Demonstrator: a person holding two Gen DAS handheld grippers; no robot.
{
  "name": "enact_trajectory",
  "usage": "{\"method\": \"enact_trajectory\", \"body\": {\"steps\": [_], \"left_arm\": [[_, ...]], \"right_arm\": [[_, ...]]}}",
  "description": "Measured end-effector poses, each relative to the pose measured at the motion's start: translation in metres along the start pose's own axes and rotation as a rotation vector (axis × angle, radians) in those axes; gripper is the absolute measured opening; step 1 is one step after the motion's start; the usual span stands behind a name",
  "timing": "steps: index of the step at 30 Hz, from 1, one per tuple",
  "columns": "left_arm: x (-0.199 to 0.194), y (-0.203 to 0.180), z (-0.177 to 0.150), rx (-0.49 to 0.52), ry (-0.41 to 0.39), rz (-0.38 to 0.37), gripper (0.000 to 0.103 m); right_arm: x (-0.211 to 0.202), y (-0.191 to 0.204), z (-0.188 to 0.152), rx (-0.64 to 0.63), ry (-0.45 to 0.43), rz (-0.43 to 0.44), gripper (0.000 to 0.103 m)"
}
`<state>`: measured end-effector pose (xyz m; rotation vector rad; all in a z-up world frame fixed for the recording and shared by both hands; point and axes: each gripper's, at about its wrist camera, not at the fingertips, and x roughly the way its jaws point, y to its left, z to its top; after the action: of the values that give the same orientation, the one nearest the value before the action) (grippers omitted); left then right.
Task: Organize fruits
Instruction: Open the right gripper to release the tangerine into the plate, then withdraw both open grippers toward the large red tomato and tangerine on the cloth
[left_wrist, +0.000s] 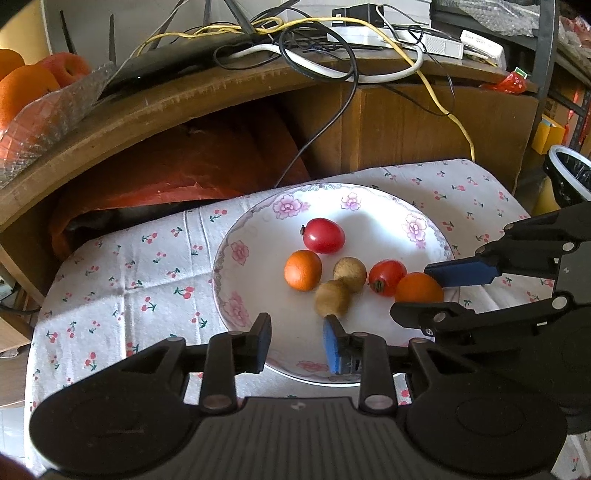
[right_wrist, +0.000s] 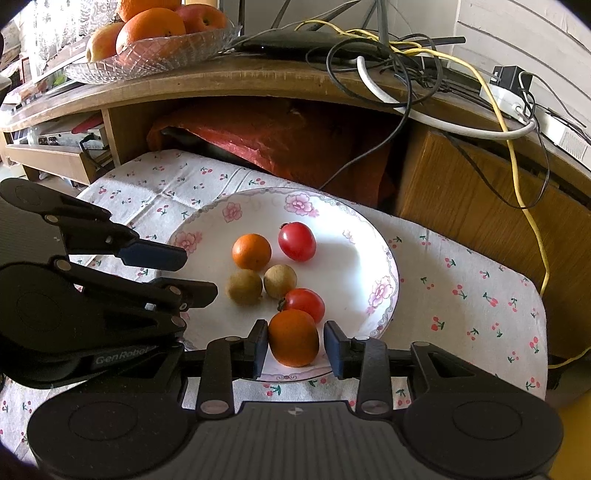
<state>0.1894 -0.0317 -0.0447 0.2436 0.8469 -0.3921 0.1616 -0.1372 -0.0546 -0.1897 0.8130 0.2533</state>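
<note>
Nearest to us, the right tongs (right_wrist: 295, 349) stand spread around the near orange fruit (right_wrist: 293, 338) at the front edge of the flowered plate (right_wrist: 384, 254). The left pad sits against or just beside the fruit's flank; a small gap shows on the right pad's side, so we judge the fruit straddled but not yet pinched. It rests on the plate, and the level approach over the rim suits a sideways squeeze on a round, rolling object.

The left tongs (left_wrist: 297, 341) are also spread and hold nothing. They hover over the plate's near rim, the blue pad just short of the near brown fruit (left_wrist: 332, 298). We judge this arm is either waiting its turn or lining up on that fruit.

Further in, the remaining fruits cluster at the plate's middle: a second brown fruit (left_wrist: 349, 274) touching the first, a small tomato (left_wrist: 387, 277) just beside the straddled orange, a second orange fruit (left_wrist: 303, 270), and a larger tomato (left_wrist: 324, 235) furthest back. Like kinds lie mixed, so sorting appears barely begun.

The plate rests on a cherry-print cloth (left_wrist: 122, 273) over the tabletop. Beyond, a wooden shelf (right_wrist: 207, 83) carries a glass bowl (right_wrist: 155, 55) of large oranges and apples, well apart, and tangled cables (right_wrist: 388, 51).
</note>
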Motion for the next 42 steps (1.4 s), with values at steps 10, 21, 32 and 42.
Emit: {"method": "enact_trajectory", "body": {"steps": [10,21,32,42], "left_arm": [[-0.01,0.002,0.001,0.005,-0.022,0.012,0.04],[-0.023,0.004,-0.001,0.015,-0.058,0.015,0.043],[-0.041,0.012,-0.01,0.027,-0.076,0.024,0.046],[-0.058,0.026,-0.026,0.018,-0.074,0.03,0.046]], "right_arm": [[-0.004,-0.001,-0.001,-0.007,-0.017,-0.009,0.038],[-0.01,0.001,-0.001,-0.014,-0.027,-0.019,0.038],[-0.02,0.01,-0.002,-0.037,-0.046,-0.016,0.039],[-0.035,0.027,-0.005,-0.072,-0.064,0.035,0.039]]}}
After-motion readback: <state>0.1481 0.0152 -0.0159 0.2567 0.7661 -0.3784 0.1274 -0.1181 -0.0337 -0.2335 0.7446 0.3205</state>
